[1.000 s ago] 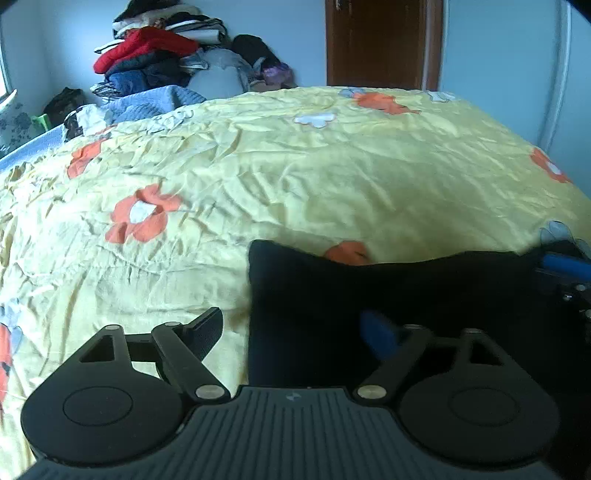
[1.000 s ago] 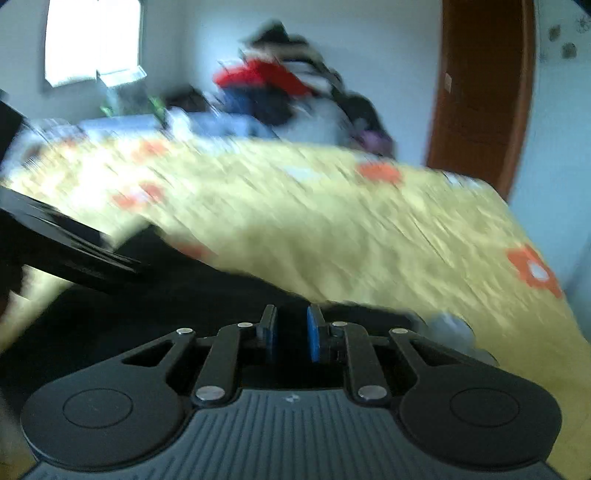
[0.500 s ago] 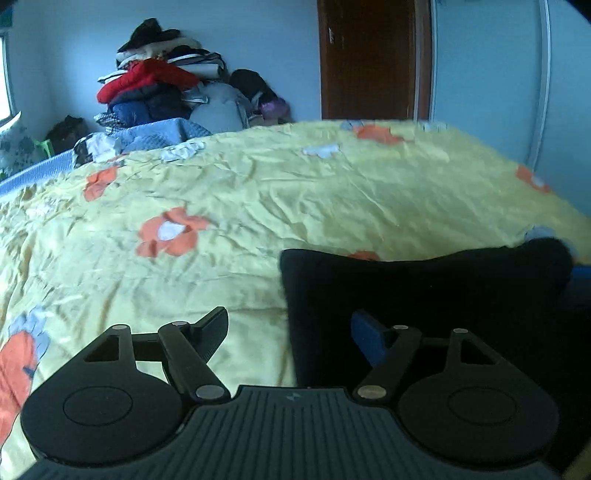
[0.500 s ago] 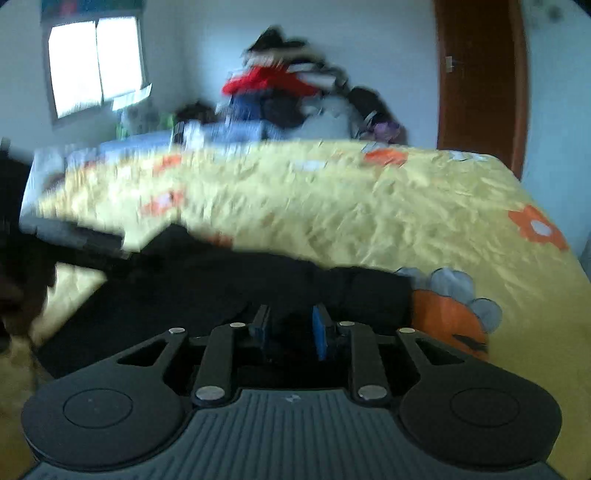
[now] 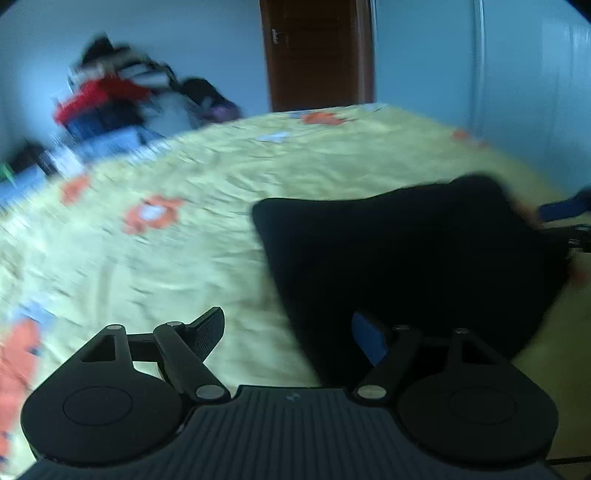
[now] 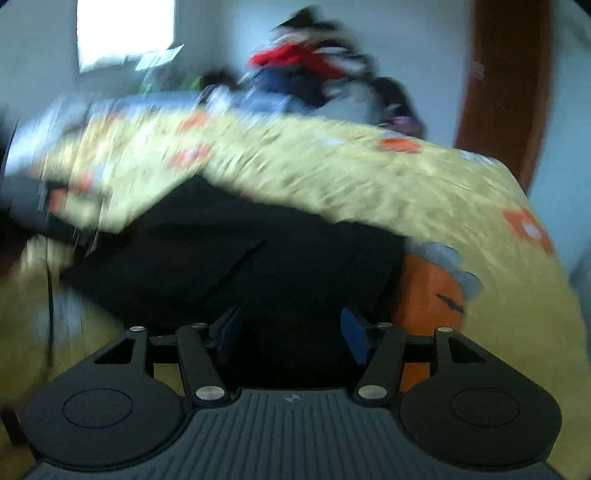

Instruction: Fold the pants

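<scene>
The black pants (image 5: 406, 251) lie folded into a compact block on the yellow flowered bedspread (image 5: 184, 240). My left gripper (image 5: 288, 332) is open and empty, above the near left corner of the pants. In the right wrist view the pants (image 6: 240, 266) lie just ahead of my right gripper (image 6: 290, 332), which is open with nothing between its blue pads. The right gripper's blue pad (image 5: 565, 206) shows at the far right edge of the left wrist view. Both views are blurred by motion.
A pile of clothes (image 5: 110, 107) is heaped against the far wall past the bed. A brown door (image 5: 317, 55) stands behind the bed. A bright window (image 6: 125, 33) is at the upper left in the right wrist view.
My right gripper has opened and let go of the pants. Both grippers have lifted and drawn back from the folded pants. The left gripper stayed open.
</scene>
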The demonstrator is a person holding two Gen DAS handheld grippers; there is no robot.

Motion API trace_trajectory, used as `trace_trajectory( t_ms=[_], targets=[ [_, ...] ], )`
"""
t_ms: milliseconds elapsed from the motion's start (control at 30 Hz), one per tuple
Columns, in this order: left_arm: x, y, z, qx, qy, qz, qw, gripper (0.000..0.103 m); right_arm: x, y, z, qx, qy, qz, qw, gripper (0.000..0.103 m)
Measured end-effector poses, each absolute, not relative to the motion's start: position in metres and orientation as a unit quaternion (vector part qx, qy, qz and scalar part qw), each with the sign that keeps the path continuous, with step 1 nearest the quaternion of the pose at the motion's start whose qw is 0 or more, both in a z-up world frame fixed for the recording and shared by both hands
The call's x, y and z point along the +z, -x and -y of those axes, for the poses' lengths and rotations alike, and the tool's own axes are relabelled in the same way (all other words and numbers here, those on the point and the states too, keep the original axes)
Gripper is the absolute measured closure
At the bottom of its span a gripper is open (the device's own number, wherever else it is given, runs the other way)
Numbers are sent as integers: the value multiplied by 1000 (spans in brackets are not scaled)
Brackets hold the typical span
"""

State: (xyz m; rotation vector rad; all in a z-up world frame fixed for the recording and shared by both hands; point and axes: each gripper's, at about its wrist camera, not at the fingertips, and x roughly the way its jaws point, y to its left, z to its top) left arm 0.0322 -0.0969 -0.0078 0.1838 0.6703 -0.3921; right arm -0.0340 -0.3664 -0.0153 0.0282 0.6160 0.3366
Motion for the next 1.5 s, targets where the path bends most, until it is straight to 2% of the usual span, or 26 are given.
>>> trace_trajectory(
  t_ms=[67, 167, 233, 300, 600, 667, 700, 733, 767, 800, 833, 900, 1033, 1200, 1333, 1500],
  targets=[
    [-10, -44, 89, -229, -29, -359, 904, 22, -17, 29, 394, 148, -89, -294, 940, 26],
    [-21, -63, 77, -258, 52, -403, 876, 21, -32, 12, 436, 156, -198, -317, 914, 26],
    [-25, -68, 67, -272, 94, -408, 866, 18, -42, -1, 453, 190, -244, -333, 891, 26],
    [-27, -75, 59, -292, 131, -416, 851, 14, -53, -16, 461, 228, -271, -368, 860, 24],
    [-40, -106, 68, -359, 224, -440, 792, 9, -65, -67, 439, 368, -308, -384, 789, 23],
    [-42, -112, 71, -358, 245, -441, 786, 12, -64, -75, 429, 366, -313, -378, 791, 23],
    [-43, -114, 72, -353, 250, -442, 786, 21, -63, -77, 422, 360, -309, -375, 796, 25],
    [-43, -114, 74, -341, 246, -444, 791, 40, -62, -80, 416, 352, -300, -373, 804, 27],
    [-41, -114, 75, -331, 232, -445, 799, 50, -62, -79, 413, 345, -293, -372, 810, 40],
    [-41, -115, 75, -320, 214, -446, 808, 65, -63, -78, 408, 330, -289, -376, 816, 51],
    [-41, -113, 73, -313, 204, -446, 814, 74, -66, -76, 409, 313, -292, -380, 820, 67],
    [-42, -111, 65, -314, 222, -442, 810, 84, -69, -70, 411, 299, -313, -375, 820, 70],
    [-32, -102, 52, -314, 237, -417, 819, 87, -58, -58, 404, 281, -323, -361, 828, 73],
    [6, -89, 23, -303, 209, -355, 859, 88, -12, -60, 369, 318, -306, -327, 836, 74],
    [30, -96, -13, -266, 194, -317, 890, 88, 6, -89, 333, 350, -298, -303, 835, 74],
    [39, -128, -47, -202, 140, -317, 916, 87, -4, -144, 283, 359, -323, -297, 824, 74]
  ],
)
